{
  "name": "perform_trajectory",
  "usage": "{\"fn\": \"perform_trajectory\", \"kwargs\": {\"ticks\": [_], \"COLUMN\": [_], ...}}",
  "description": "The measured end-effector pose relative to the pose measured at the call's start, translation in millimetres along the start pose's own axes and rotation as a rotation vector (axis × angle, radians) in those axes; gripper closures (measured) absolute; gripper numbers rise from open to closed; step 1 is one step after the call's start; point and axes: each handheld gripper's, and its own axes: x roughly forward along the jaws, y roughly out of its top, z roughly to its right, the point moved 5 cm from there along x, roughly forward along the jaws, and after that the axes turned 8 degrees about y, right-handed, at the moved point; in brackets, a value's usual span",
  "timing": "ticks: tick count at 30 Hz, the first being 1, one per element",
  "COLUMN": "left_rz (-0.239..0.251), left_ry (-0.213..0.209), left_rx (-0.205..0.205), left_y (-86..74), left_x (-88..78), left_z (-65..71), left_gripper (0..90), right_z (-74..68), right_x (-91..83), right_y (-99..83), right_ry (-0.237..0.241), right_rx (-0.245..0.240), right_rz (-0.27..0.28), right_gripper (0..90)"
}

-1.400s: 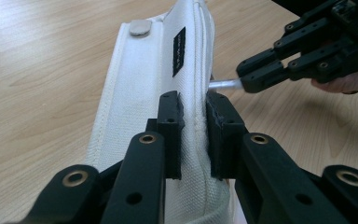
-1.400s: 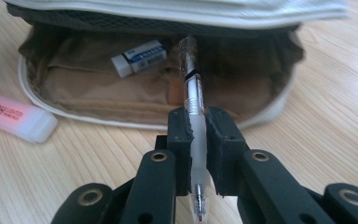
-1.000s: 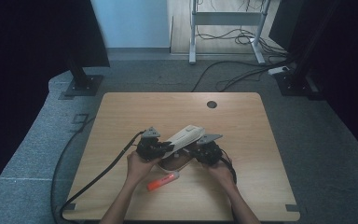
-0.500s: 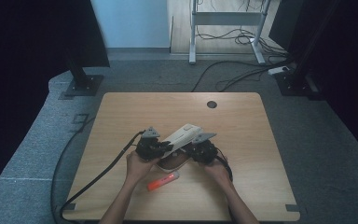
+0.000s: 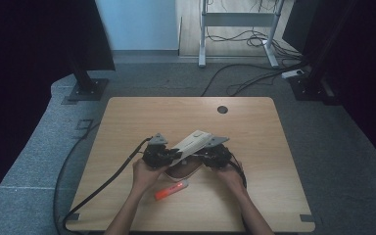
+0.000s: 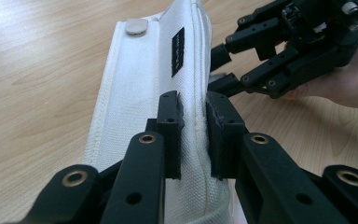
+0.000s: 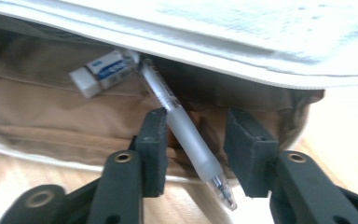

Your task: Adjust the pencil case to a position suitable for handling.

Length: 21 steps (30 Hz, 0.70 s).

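Observation:
A white fabric pencil case (image 5: 192, 141) lies near the table's middle with its flap raised. My left gripper (image 5: 175, 154) is shut on the flap's edge (image 6: 140, 79) and holds it up, jaws (image 6: 193, 109) pinching the seam. My right gripper (image 5: 201, 157) stands open at the case's mouth (image 7: 196, 119). A clear pen (image 7: 168, 100) slants between its jaws, leaning against the left jaw, with its upper end inside the tan lining. A white eraser (image 7: 102, 72) with a blue label lies inside the case. The right gripper (image 6: 284, 51) also shows beyond the flap in the left gripper view.
An orange marker (image 5: 171, 189) lies on the wooden table (image 5: 274, 147) just in front of the hands. A black cable (image 5: 103, 186) trails from the left gripper off the table's left front corner. A round grommet hole (image 5: 222, 109) sits at the back.
The right gripper has edged slightly left toward the case's opening. The left gripper still holds the flap up in about the same place.

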Motion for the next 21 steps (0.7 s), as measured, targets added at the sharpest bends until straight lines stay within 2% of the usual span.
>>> {"fn": "perform_trajectory", "kwargs": {"ticks": [6,13,18,21], "left_rz": [0.0,0.001,0.003,0.005], "left_ry": [-0.005,-0.004,-0.005,-0.006], "left_rx": [-0.001,-0.001,-0.002,-0.004], "left_y": [-0.2,-0.3,-0.1,-0.3], "left_x": [0.1,0.2,-0.2,-0.1], "left_z": [0.4,0.6,-0.1,-0.1], "left_gripper": [76.7,76.6,76.6,76.7], "right_z": [10.9,19.2,22.5,24.1], "right_x": [1.5,2.1,-2.5,-7.0], "right_y": [-2.5,-1.4,-2.1,-5.7], "right_ry": [-0.046,-0.078,-0.102,-0.1], "right_rx": [0.018,0.033,0.028,0.039], "right_rz": [0.006,0.024,0.026,0.026], "right_gripper": [47.1,39.8,36.4,36.6]}}
